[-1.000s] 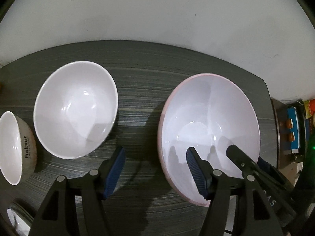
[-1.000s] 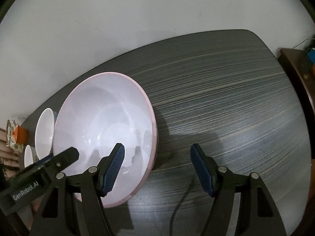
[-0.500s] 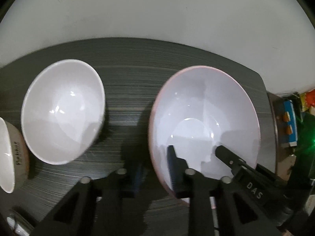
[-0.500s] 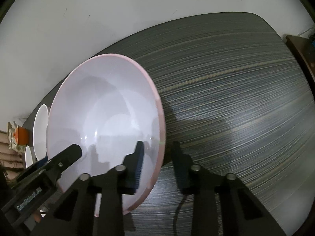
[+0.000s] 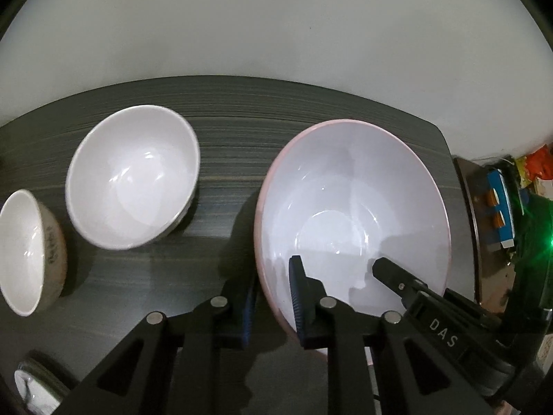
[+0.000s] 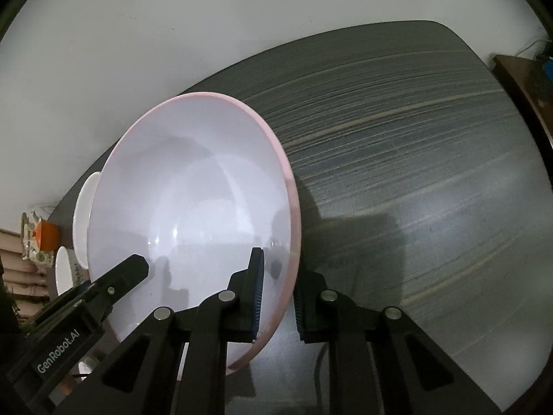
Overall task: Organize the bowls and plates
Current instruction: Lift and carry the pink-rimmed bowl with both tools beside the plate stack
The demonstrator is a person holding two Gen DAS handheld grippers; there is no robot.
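Note:
A large pink-rimmed bowl (image 5: 352, 214) with a white inside sits on the dark striped table (image 5: 224, 110). My left gripper (image 5: 273, 283) is shut on its near left rim, one pad inside and one outside. My right gripper (image 6: 278, 273) clamps the same bowl (image 6: 193, 207) at its right rim, and its jaws are still closing on the wall between them. Each view shows the other gripper's finger reaching into the bowl. Left of it stands a white bowl (image 5: 134, 176), then a beige bowl (image 5: 27, 249) with lettering.
A small dish (image 5: 31, 387) shows at the table's near left corner. A dark side cabinet (image 5: 484, 207) with colourful packs stands past the table's right edge. A pale wall runs behind the table (image 6: 414, 138). An orange packet (image 6: 41, 238) lies far left.
Both grippers went from wide open astride the pink bowl's rim to shut on it. The left view has shifted, and the white and beige bowls now sit further right in it.

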